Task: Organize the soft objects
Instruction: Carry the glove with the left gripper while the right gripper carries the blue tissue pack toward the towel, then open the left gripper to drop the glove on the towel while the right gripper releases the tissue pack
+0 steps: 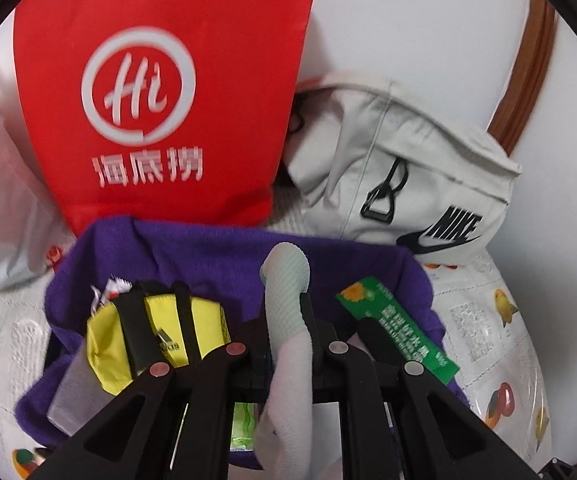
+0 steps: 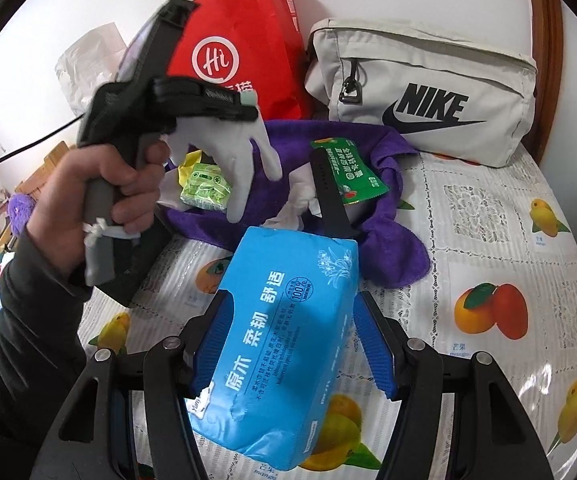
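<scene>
My left gripper (image 1: 286, 268) is shut on a white glove (image 1: 288, 380), which hangs down between its mint pads. It hovers over a purple towel (image 1: 216, 256) that holds a yellow pouch (image 1: 208, 320) and a green packet (image 1: 400, 328). In the right wrist view a hand holds the left gripper (image 2: 248, 106) above the towel (image 2: 388, 240), with the glove (image 2: 228, 152) dangling from it. My right gripper (image 2: 294, 300) is shut on a blue tissue pack (image 2: 288, 352), with its blue pads pressing both sides, just in front of the towel.
A red paper bag (image 2: 240, 40) and a pale Nike bag (image 2: 420, 92) stand behind the towel against the wall. A light green packet (image 2: 204, 192) and a black strap (image 2: 332, 200) lie on the towel. The fruit-print tablecloth (image 2: 488, 240) is bare at the right.
</scene>
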